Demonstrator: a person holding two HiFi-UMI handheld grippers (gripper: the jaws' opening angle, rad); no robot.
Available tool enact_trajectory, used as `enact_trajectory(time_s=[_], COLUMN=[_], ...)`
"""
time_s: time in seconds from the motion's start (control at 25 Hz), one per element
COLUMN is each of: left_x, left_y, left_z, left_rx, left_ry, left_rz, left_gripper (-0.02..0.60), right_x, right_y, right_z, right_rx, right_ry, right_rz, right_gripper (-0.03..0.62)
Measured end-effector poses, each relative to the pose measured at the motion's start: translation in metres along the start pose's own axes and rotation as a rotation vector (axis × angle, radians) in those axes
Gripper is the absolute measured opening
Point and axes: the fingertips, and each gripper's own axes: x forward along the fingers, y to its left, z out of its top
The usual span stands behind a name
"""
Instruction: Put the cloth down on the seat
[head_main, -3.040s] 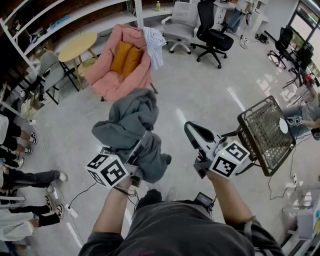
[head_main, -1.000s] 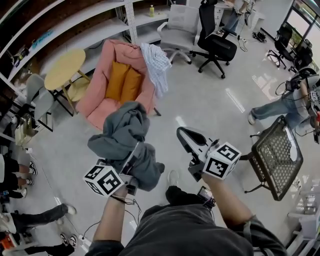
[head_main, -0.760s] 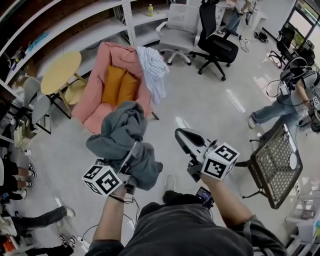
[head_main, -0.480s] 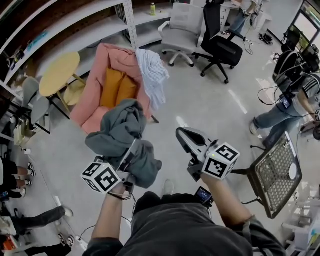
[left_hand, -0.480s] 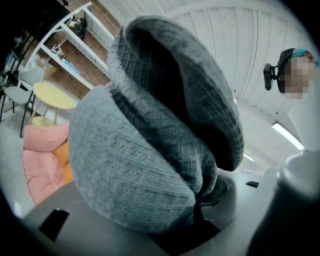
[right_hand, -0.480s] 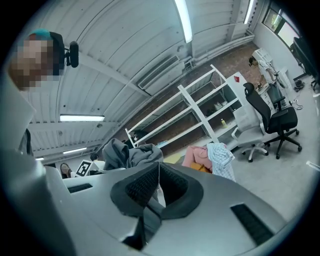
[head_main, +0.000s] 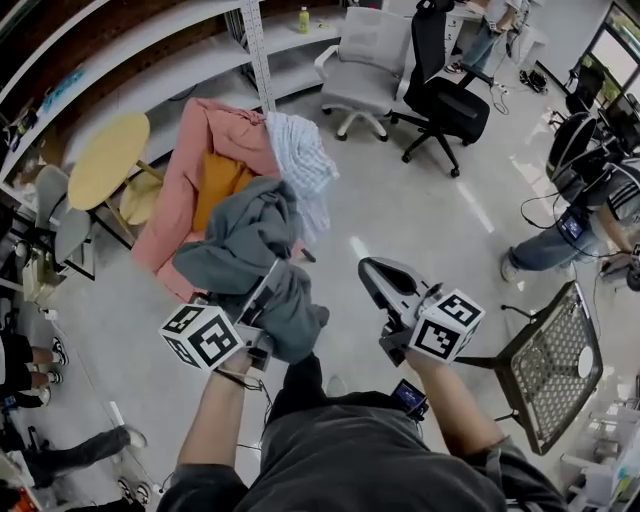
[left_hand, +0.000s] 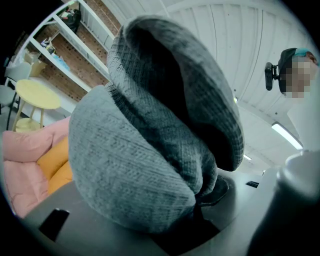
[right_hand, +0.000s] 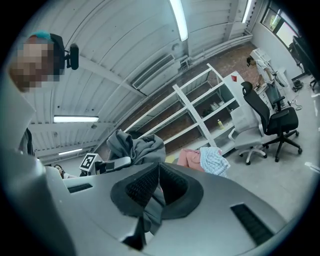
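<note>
The pink armchair (head_main: 185, 190) now lies closer, just beyond the left gripper (head_main: 268, 285), whose jaws stay clamped on the grey cloth (head_main: 245, 235). The right gripper (head_main: 372, 272) has its jaws together and empty. Setting down looks near.

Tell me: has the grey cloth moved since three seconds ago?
Yes. The grey cloth, held by the left tool, came toward the pink armchair and now overlaps it in the head view.

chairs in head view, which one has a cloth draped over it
The pink armchair: a pale checked cloth hangs over its edge. The grey office chair, black office chair and mesh chair carry none.
</note>
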Motion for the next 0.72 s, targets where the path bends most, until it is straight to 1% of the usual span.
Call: enact_trajectory(time_s=[0.12,0.28,0.44,0.72], left_x=[0.035,0.077,0.117,0.192], left_y=[0.015,0.04,0.067,0.119], left_z=[0.02,0.037,0.059,0.106], left_rx=[0.001,0.011,-0.001,-0.02], left_ry=[0.011,0.034,0.054,0.08], left_rz=[-0.029,-0.062,-0.091,-0.127], left_gripper=[0.278,0.278,0.278,0.278], right_x=[0.017,0.043,0.075,0.129], right_y=[-0.024,-0.055,-0.082,-0.123], right_z=[0.011,0.014,0.023,0.03], right_rx=[0.01,0.021,0.037,0.061], right_ry=[-0.007,-0.014,-0.014,0.015], right_rz=[-0.029,-0.063,-0.093,-0.144], right_gripper=[0.017,0.017,0.017,0.017])
